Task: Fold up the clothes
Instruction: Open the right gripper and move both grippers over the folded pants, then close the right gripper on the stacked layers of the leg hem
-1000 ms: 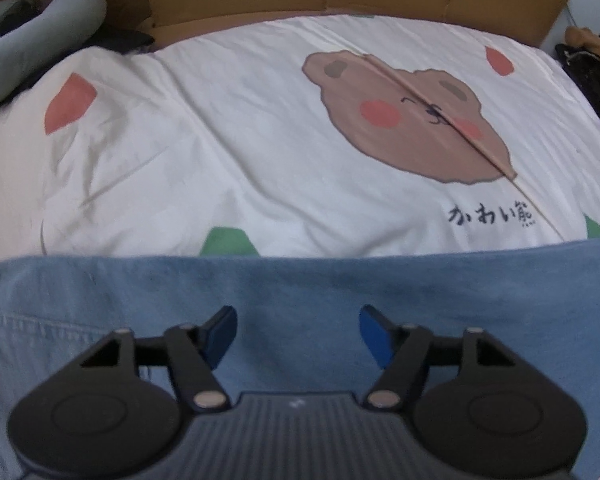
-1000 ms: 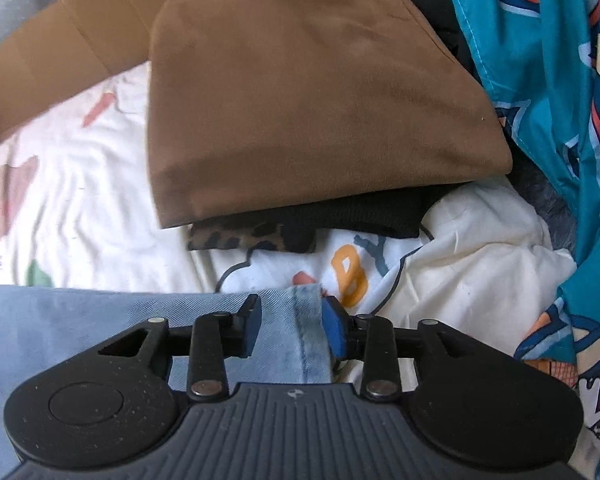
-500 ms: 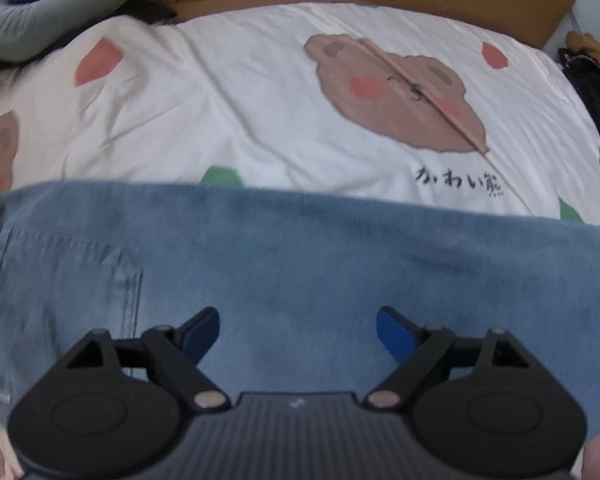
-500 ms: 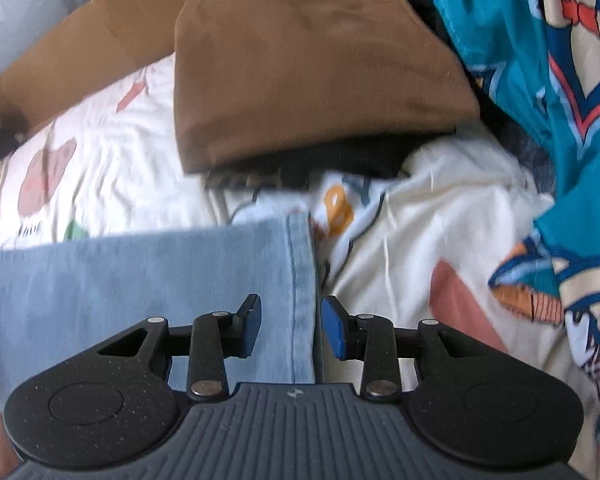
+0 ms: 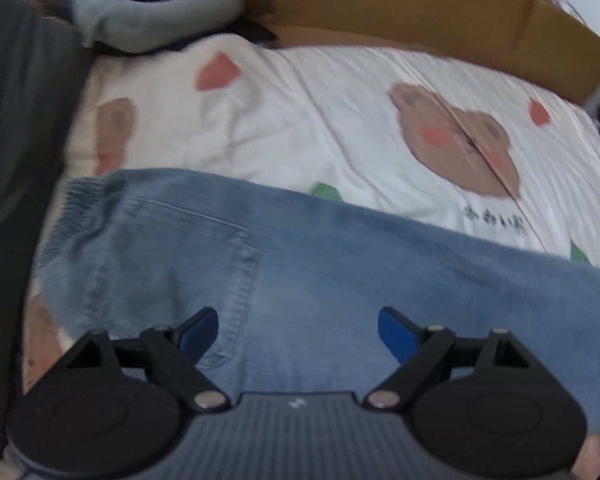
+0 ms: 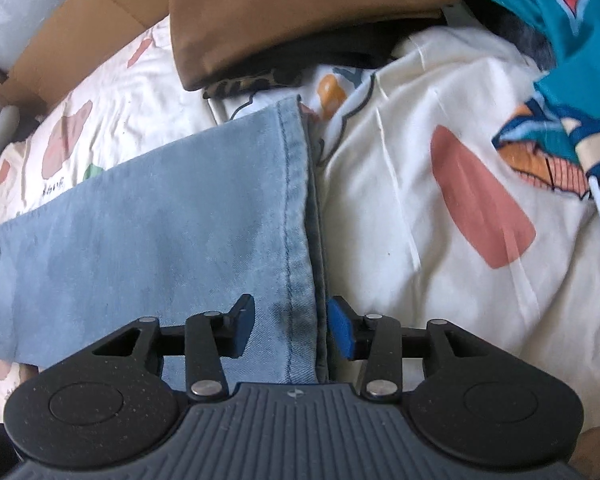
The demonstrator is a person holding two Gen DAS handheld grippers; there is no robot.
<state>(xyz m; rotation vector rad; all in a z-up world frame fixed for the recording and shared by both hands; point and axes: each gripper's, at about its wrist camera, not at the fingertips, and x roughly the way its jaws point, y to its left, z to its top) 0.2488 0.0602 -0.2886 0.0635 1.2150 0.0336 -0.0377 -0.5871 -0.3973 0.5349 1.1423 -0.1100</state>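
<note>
— Where were the jeans (image 5: 340,280) at that point?

— Laid flat across the bed, on the white bedsheet (image 5: 320,128) with the bear print (image 5: 456,144). The back pocket sat under the left gripper (image 5: 298,330), the hem end (image 6: 300,208) by the right gripper (image 6: 290,326).

— And the left jaws?

— Wide apart and opening further, nothing pressed between the pads — only denim lying beneath them.

— The right?

— Narrower, also opening. The stitched hem edge ran between its fingers, but the pads stood clear of it.

— Anything else nearby?

— A folded brown garment (image 6: 300,12) beyond the hem, a teal patterned cloth (image 6: 572,60) to its right, and cardboard (image 5: 420,12) along the far edge of the bed.
</note>
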